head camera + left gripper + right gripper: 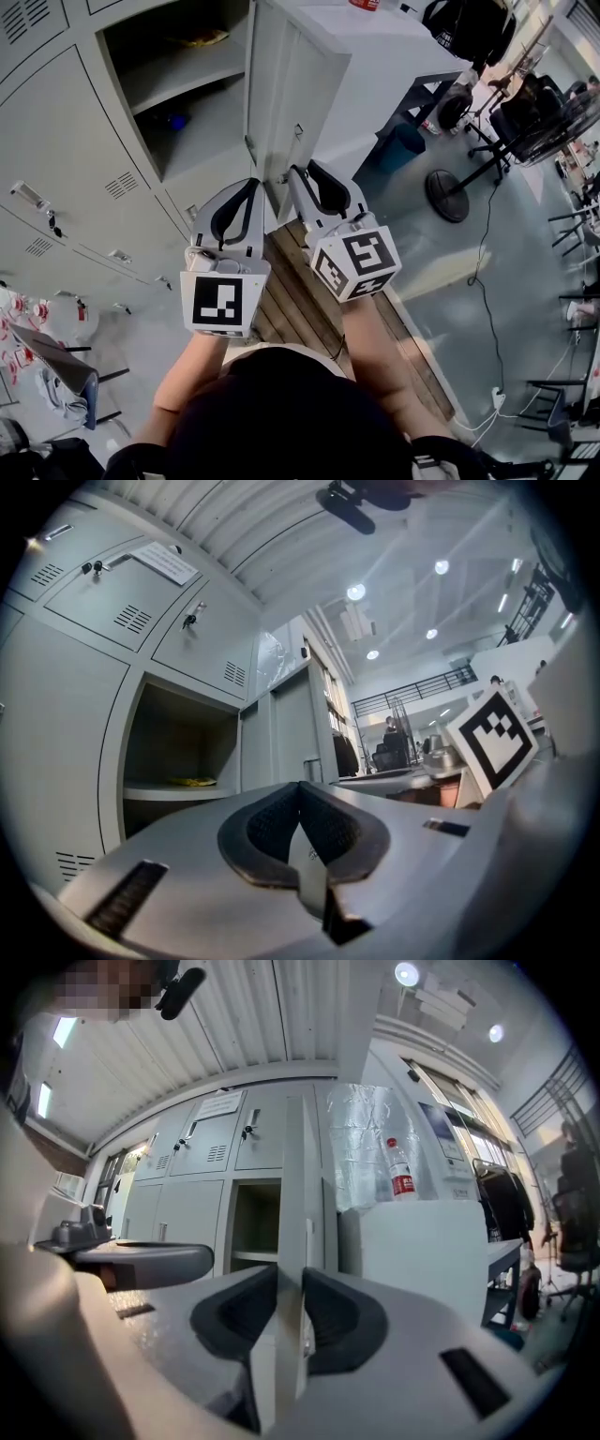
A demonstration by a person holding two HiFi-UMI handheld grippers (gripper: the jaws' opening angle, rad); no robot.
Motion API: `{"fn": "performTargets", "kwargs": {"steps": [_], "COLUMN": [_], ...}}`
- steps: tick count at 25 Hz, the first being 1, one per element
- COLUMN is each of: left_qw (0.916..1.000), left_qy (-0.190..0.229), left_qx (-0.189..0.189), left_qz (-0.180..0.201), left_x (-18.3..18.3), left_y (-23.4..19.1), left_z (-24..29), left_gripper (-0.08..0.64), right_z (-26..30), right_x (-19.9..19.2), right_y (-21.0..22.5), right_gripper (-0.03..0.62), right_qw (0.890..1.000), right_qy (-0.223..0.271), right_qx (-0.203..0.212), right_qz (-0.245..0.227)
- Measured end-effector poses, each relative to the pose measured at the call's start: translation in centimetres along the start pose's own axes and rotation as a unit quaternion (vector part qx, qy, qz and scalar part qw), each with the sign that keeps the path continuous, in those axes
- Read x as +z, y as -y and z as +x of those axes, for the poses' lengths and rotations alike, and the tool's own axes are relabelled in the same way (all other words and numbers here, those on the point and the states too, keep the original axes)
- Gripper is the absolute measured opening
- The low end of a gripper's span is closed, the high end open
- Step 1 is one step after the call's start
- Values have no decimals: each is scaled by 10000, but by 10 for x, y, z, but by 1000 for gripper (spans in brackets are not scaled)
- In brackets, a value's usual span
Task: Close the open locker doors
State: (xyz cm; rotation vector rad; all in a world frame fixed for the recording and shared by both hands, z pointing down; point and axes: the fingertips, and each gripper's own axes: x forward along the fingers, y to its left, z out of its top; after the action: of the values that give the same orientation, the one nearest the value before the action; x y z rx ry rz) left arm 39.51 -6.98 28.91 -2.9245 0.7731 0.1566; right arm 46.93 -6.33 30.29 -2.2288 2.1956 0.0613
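Head view: bank of grey lockers at left, one open compartment (178, 94) near the top with a yellow item (202, 39) on its upper shelf. Its locker door (281, 84) stood swung out from the bank, hinged on the compartment's right side. Left gripper (239, 192) and right gripper (314, 173) were held side by side below the door, both pointing toward the lockers. The right one was at the door's lower free edge, the left one just beside it on the locker side. A marker cube (361, 262) sat at the back of the right gripper. A wooden plank platform (300, 291) lay underfoot.

Left gripper view: left gripper (300, 789) had its jaws brought together with the pad tips meeting and nothing gripped. Beyond it were the open compartment (178, 752) with the yellow item (192, 782) on the shelf and the locker door (291, 733) standing ajar to the right.

Right gripper view: right gripper (291, 1274) had the locker door (292, 1176) edge-on between its jaws — partly closed, a pad against each face of the panel. The open compartment (255, 1222) showed just left of the door. A bottle with a red label (401, 1171) stood on a grey cabinet (422, 1260) to the right. The left gripper (141, 1260) showed at the left side.
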Motion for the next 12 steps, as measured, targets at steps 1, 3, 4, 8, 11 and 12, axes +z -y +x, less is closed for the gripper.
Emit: {"fn": "performTargets", "kwargs": {"steps": [1,3,4,8,11,12], "left_qw": [10000,10000,10000,10000,9999,9999], "left_qy": [-5,-12,-10,-11,-27,-34], "left_qx": [8,26,39,88,114,125], "left_qz": [7,26,31,39,70,82], "left_x": [0,1,1,4,4,4], "left_y": [-3,-10,-13,-29,-41,-45], "left_z": [-2,-6,-9,-18,-24,-27], "left_gripper": [4,5,4,5,5,3], "right_z": [2,6,7,15,22,25], "right_x": [0,1,1,1,1,1], "right_y": [-6,-16,-21,-38,-53,-57], "right_gripper": [91,92,92,95,95,97], "right_qw": [10000,10000,10000,10000,9999,9999], "right_qy": [-10,-18,-21,-52,-60,-59], "right_qx": [25,49,51,50,115,132], "right_qz": [-10,-12,-10,-39,-43,-41]}}
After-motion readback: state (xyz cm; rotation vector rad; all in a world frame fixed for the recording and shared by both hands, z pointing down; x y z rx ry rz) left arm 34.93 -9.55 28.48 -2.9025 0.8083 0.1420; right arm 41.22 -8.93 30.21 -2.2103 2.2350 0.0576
